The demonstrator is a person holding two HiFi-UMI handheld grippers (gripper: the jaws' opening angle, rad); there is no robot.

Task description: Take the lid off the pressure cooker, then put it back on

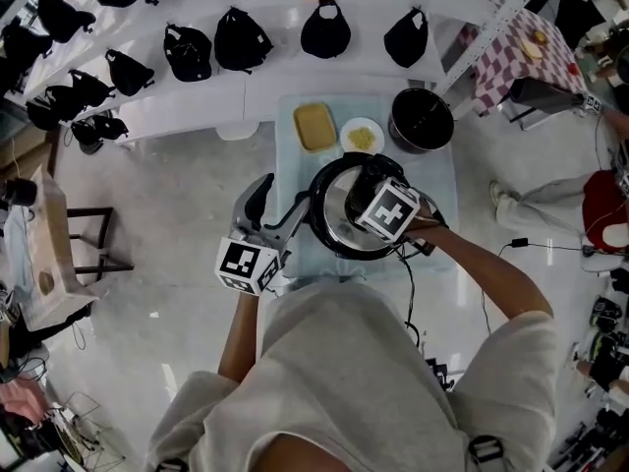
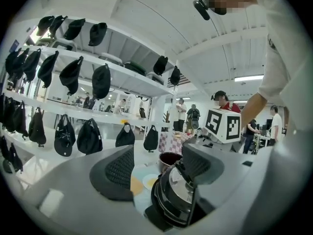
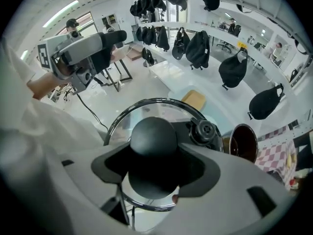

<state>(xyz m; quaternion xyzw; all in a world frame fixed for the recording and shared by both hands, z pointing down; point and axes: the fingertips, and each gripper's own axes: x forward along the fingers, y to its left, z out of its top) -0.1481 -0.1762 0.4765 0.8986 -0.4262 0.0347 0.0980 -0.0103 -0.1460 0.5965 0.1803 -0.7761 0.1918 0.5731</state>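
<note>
Obs., standing by the tabletop (image 1: 291, 170):

- Left tool (image 2: 159, 163) is hovering at the 9 o'clock side of the pressure cooker (image 2: 167, 208). Its jaws are standing apart and the pads are pressing on nothing. The cooker is showing just beyond the gap, closer to the right-hand pad.
- Yellow block (image 1: 314, 126) is lying at 11 o'clock from the cooker, with a small plate (image 1: 362, 136) of pale yellow food just beside it at 12 o'clock.
- The cooker is sitting mid-tabletop, toward the person's edge. The glass lid (image 1: 339, 216) with its chrome rim is lying over the cooker's mouth. I cannot tell whether it is fully seated.
- Right tool (image 3: 154, 163) is pointing steeply down over the lid. Its jaws are standing wide and clamping the round black knob (image 3: 153, 131) at the lid's centre, one pad on each side of it.
- Dark pot (image 1: 421, 121) is standing at 1 o'clock from the cooker, apart from it.
- Black bags (image 1: 187, 52) are lying in a row along the white shelf (image 1: 197, 104) at 12 o'clock, beyond the tabletop.
</note>
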